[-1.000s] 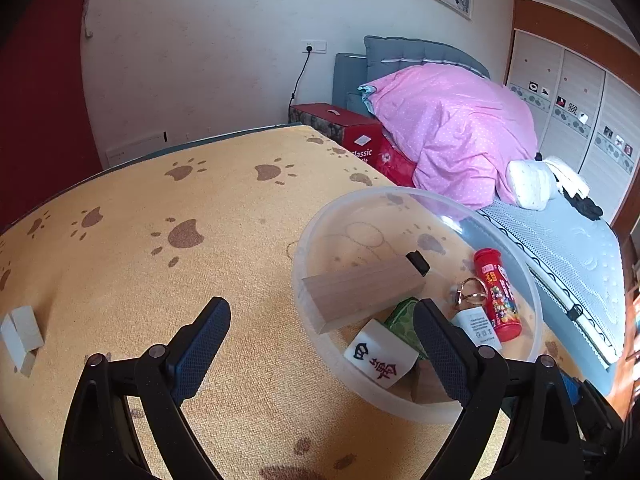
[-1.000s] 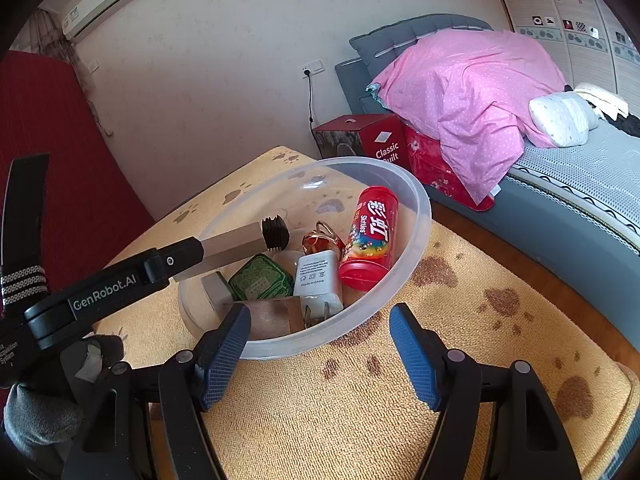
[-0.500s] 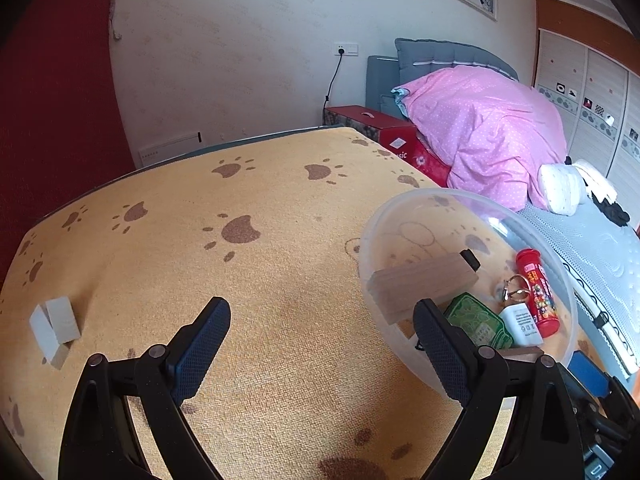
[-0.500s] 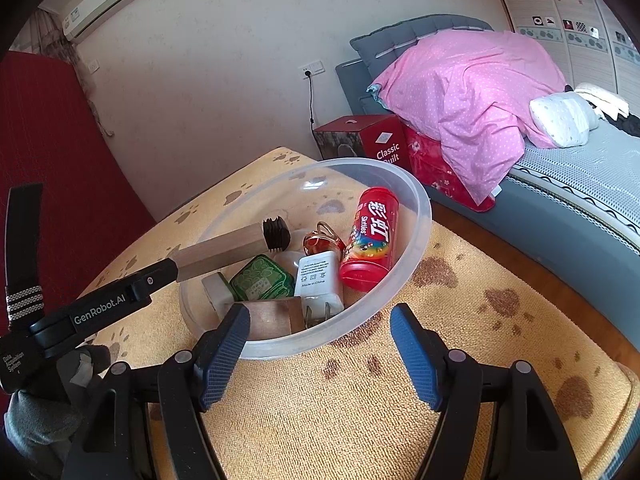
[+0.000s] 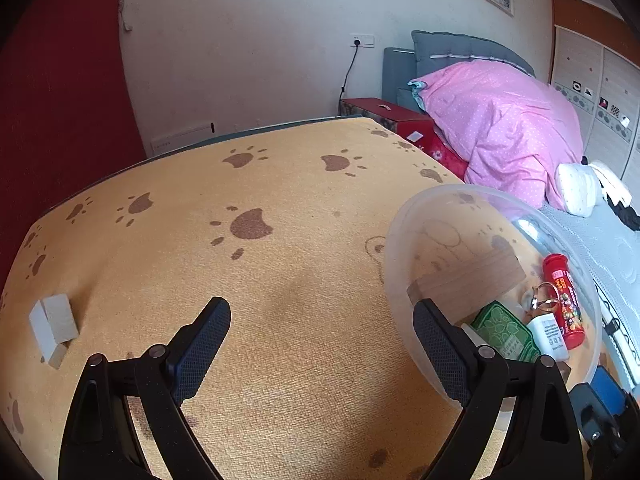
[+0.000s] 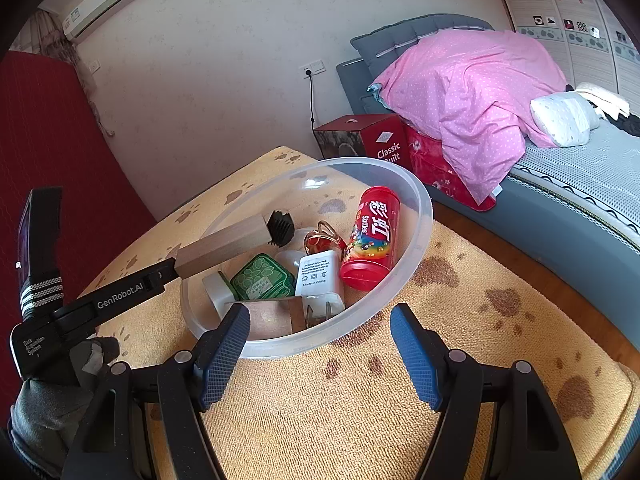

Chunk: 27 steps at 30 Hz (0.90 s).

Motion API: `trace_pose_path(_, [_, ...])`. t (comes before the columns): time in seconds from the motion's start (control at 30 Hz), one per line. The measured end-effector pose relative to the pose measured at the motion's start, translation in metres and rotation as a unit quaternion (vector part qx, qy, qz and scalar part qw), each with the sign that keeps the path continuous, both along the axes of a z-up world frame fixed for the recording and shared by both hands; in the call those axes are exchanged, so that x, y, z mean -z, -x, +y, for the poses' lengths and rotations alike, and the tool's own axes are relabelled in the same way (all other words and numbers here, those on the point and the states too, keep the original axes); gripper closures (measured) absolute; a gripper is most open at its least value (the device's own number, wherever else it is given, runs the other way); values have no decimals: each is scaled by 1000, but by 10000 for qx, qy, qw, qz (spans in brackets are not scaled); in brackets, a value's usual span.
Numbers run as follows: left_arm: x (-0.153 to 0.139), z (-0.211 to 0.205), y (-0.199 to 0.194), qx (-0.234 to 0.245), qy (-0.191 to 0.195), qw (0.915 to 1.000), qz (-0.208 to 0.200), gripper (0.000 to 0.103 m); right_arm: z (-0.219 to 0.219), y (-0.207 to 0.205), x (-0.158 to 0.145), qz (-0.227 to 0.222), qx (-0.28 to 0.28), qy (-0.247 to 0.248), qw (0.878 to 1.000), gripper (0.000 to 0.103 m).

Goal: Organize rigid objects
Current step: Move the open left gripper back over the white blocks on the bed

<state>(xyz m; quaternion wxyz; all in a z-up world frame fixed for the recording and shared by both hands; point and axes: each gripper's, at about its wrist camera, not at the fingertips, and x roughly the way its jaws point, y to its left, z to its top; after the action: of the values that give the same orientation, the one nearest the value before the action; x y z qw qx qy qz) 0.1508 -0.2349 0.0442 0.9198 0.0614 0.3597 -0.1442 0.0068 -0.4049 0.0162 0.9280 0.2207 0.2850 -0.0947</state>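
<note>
Left view: your left hand-held gripper (image 5: pixel 322 344) gapes wide and empty over bare table (image 5: pixel 280 280); one white block (image 5: pixel 54 326) lies far left near the edge, the clear bowl (image 5: pixel 400 280) just right.

Right view: your right hand-held gripper (image 6: pixel 320 344) is wide, empty, the bowl's (image 6: pixel 420 216) rim just ahead. Inside: one wooden stick (image 6: pixel 222 246), one red can (image 6: pixel 372 244), one white charger (image 6: pixel 320 276), one green tin (image 6: pixel 262 278).

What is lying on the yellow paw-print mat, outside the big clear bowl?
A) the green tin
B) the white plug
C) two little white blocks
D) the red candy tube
C: the white blocks sit on the mat, away from the bowl.
</note>
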Motion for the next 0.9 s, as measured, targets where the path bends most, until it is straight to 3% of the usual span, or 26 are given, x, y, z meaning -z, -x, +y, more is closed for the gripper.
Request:
trace_pose_path(0.23, [7,-9,5,172,-141,9997,48,10,0,0,0,-1,-2,-3,10000,27])
trace_pose_path(0.9, [-3,24,22,88,65,9999,-35,10,4,1,-2,-63,-35,17,10000,25])
